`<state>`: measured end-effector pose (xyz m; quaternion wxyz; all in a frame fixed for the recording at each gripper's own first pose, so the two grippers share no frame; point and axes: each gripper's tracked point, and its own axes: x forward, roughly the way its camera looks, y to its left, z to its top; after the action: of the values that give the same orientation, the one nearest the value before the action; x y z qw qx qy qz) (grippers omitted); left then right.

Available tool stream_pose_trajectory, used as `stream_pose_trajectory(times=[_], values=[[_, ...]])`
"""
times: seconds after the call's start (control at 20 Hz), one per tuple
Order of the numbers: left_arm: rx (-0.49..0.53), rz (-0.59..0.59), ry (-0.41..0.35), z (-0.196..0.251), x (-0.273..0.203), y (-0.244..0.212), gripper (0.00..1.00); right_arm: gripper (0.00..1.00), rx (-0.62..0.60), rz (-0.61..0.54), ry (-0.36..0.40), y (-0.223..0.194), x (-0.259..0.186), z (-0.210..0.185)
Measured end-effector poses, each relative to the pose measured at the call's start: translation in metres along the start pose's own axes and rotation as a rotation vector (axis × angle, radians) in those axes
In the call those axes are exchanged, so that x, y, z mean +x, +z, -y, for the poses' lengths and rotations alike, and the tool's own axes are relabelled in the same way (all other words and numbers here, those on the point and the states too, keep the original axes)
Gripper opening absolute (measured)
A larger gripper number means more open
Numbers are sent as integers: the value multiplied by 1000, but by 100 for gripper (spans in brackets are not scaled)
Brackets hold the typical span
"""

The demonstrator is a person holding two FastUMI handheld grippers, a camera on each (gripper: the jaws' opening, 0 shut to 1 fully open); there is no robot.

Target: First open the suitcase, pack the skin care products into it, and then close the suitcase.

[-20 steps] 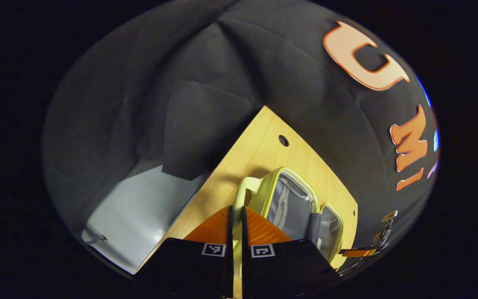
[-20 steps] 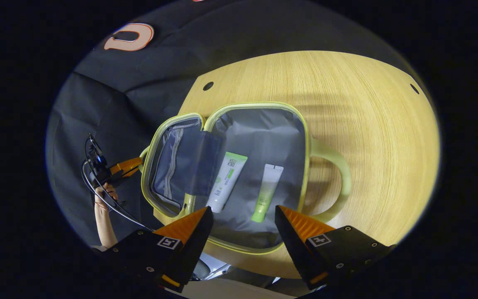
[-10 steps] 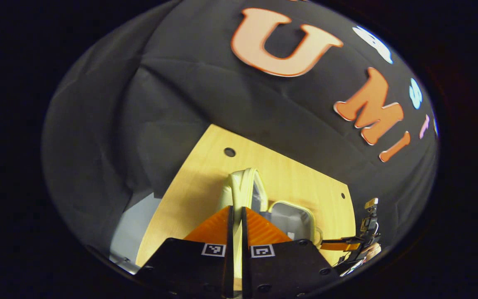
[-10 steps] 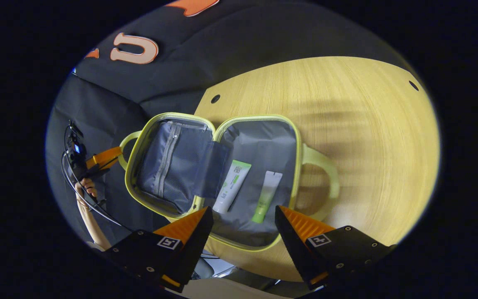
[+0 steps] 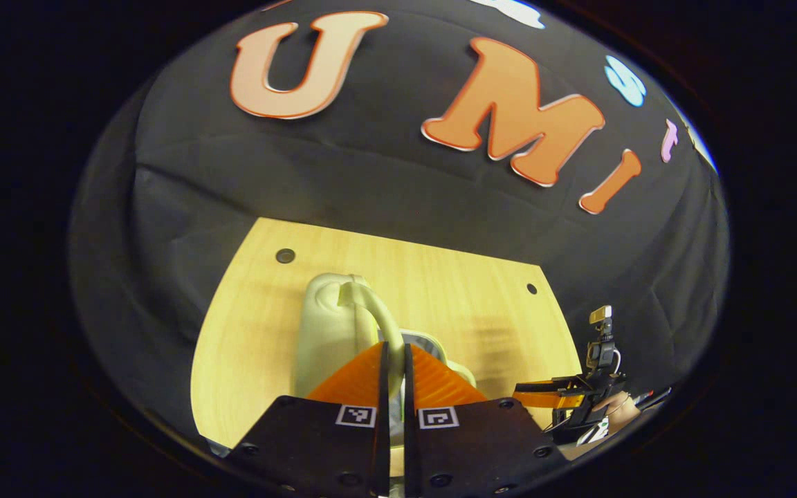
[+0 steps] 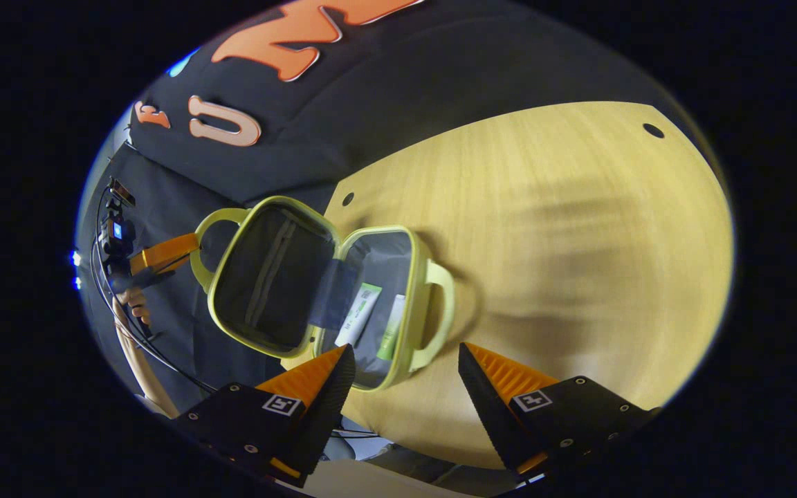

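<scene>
**Lid swinging over, two tubes packed**

Since a second ago the lid half of the pale yellow-green soft-sided suitcase (image 6: 315,290) has risen from lying flat to standing partly upright, drawn by the left tongs (image 5: 393,360), which are clamped together on its looped lid handle (image 5: 371,311). The right tongs (image 6: 405,360) hang apart and empty just above the case's near edge. The case sits on the light wooden counter (image 6: 544,228); inside the grey-lined base lie a white tube with green cap (image 6: 357,315) and a slimmer pale green tube (image 6: 391,328). The case looks light and floppy, so the handle seems the best hold; steadying the base may stop it sliding.
</scene>
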<state>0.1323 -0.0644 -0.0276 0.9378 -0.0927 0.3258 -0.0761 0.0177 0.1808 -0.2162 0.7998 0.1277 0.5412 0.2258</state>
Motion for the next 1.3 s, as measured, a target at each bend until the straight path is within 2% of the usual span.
stream_pose_trajectory(times=[0.15, 0.35, 0.55, 0.6, 0.7, 0.85, 1.1, 1.25, 1.3], values=[[6, -38, -51, 47, 28, -18, 8, 95, 39, 30, -22, 1, -37, 39], [33, -136, -123, 106, 95, -60, 8, 95, 92, 49, -72, -10, -67, 83], [27, -240, -156, 130, 160, -110, 8, 95, 137, 65, -108, -26, -88, 115], [25, -269, -156, 132, 177, -124, 7, 95, 147, 62, -117, -30, -90, 121], [35, -321, -142, 129, 197, -141, 10, 95, 166, 56, -125, -40, -92, 131], [69, -337, -96, 122, 221, -157, 8, 95, 177, 54, -142, -47, -96, 142], [34, -318, -36, 111, 225, -162, 8, 95, 172, 44, -134, -48, -96, 141], [26, -335, -10, 110, 210, -165, 14, 95, 151, 40, -137, -42, -89, 135], [23, -328, -26, 118, 211, -168, 17, 95, 139, 39, -145, -41, -86, 134]])
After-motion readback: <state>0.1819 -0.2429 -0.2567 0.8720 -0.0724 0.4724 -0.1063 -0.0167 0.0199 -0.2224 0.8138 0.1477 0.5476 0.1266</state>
